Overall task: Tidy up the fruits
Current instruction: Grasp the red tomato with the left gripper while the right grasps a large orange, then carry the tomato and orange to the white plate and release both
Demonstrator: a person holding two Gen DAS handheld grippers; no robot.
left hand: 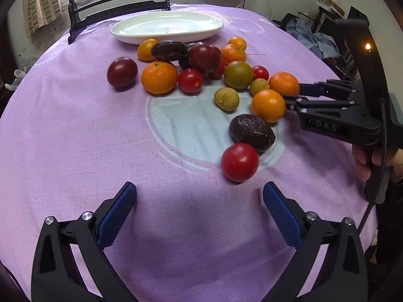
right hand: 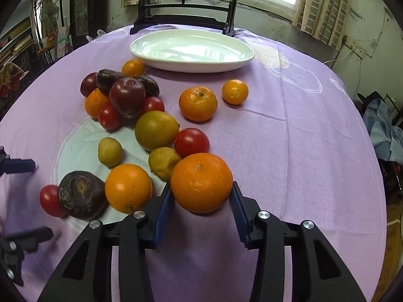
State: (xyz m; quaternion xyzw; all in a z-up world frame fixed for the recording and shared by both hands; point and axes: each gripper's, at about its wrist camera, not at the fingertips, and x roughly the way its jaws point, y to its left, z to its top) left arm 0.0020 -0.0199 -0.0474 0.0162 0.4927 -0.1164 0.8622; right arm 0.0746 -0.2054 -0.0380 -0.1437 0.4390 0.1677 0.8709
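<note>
Several fruits lie on the purple tablecloth: oranges, red tomatoes, dark plums, passion fruits and small green fruits. My right gripper [right hand: 201, 201] has its blue pads on both sides of a large mandarin [right hand: 201, 182], which rests on the cloth; it shows in the left wrist view [left hand: 284, 83] too. A smooth orange [right hand: 128, 187] lies just left of it. My left gripper [left hand: 199, 193] is open and empty, just short of a red tomato [left hand: 239, 161] and a dark passion fruit [left hand: 252, 132]. An empty white oval plate [right hand: 161, 60] stands at the far side.
A dark wooden stand [right hand: 186, 22] with a round painted screen stands behind the plate. The table edge curves off on the right, with clothes [right hand: 385, 125] and clutter beyond. A pale circle is printed on the cloth [left hand: 191, 125] under the fruits.
</note>
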